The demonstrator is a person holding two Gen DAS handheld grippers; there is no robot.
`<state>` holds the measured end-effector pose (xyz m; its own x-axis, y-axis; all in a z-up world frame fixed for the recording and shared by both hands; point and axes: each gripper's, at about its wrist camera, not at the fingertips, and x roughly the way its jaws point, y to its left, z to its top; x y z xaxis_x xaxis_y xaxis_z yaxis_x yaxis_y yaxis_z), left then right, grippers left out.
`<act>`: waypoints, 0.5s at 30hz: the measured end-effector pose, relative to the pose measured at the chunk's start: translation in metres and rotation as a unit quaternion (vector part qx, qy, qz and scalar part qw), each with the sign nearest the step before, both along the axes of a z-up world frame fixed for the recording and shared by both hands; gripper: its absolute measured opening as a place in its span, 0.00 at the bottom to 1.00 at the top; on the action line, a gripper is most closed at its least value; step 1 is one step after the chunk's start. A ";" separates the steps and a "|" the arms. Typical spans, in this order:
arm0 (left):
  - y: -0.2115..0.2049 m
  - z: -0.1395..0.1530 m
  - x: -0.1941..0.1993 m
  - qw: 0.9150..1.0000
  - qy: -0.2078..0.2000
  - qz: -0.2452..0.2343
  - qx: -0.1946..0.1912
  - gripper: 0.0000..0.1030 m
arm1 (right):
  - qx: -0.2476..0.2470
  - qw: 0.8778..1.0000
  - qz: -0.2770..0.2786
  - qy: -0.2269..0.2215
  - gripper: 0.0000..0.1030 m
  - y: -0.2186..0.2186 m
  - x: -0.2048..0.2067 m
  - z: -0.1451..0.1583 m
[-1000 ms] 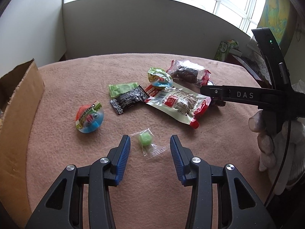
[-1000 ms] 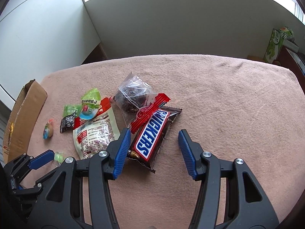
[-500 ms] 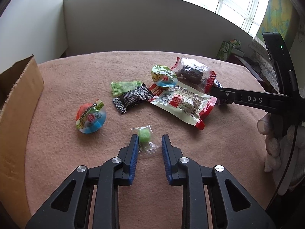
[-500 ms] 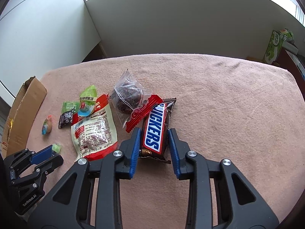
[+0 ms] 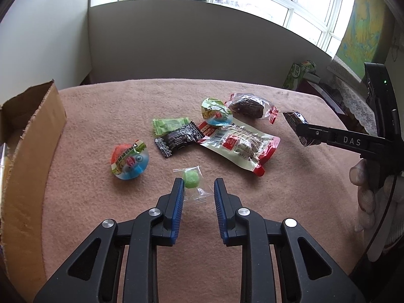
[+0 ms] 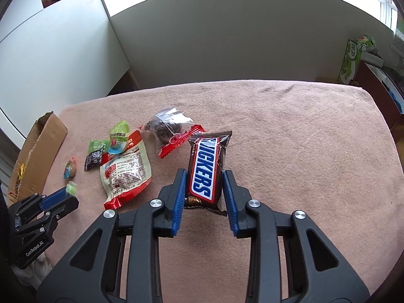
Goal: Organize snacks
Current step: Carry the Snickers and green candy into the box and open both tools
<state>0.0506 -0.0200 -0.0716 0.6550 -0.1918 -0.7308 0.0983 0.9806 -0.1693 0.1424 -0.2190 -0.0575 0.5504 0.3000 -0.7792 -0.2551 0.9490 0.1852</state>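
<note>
The right gripper [image 6: 204, 192] is clamped across the lower half of the Snickers bar [image 6: 207, 166], which is lifted clear of the pink cloth [image 6: 303, 151]. The bar is stiff and light, with a slick wrapper; a hold across its width suits it.

The left gripper [image 5: 195, 197] is closed on the clear wrapper of the green candy [image 5: 191, 179] near the cloth's front edge. Pad contact on the right side is hard to confirm. That film is flimsy and may slip.

The cardboard box [image 5: 32, 151] stands at the left edge.
</note>
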 end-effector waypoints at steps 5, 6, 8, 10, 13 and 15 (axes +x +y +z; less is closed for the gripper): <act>0.009 0.013 -0.008 1.000 -0.024 0.010 0.002 0.22 | 0.003 1.000 0.013 -0.023 0.29 0.014 -0.009 0.019; 0.011 0.016 -0.009 1.000 -0.029 0.013 0.001 0.22 | 0.005 1.000 0.016 -0.026 0.29 0.019 -0.010 0.022; 0.017 0.020 -0.012 0.999 -0.035 0.019 -0.003 0.22 | 0.007 0.999 0.024 -0.032 0.29 0.027 -0.013 0.028; 0.021 0.026 -0.015 0.999 -0.043 0.024 -0.004 0.22 | 0.010 0.999 0.032 -0.038 0.29 0.037 -0.015 0.034; 0.031 0.034 -0.020 0.998 -0.056 0.035 -0.004 0.22 | 0.017 0.998 0.047 -0.042 0.29 0.054 -0.017 0.041; 0.035 0.039 -0.022 0.997 -0.064 0.044 -0.005 0.22 | 0.022 0.997 0.061 -0.043 0.29 0.067 -0.021 0.045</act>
<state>0.0285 0.0155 -0.0328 0.7572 -0.1369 -0.6387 0.0340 0.9847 -0.1707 0.1218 -0.1520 -0.0126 0.5723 0.4005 -0.7156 -0.3841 0.9019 0.1976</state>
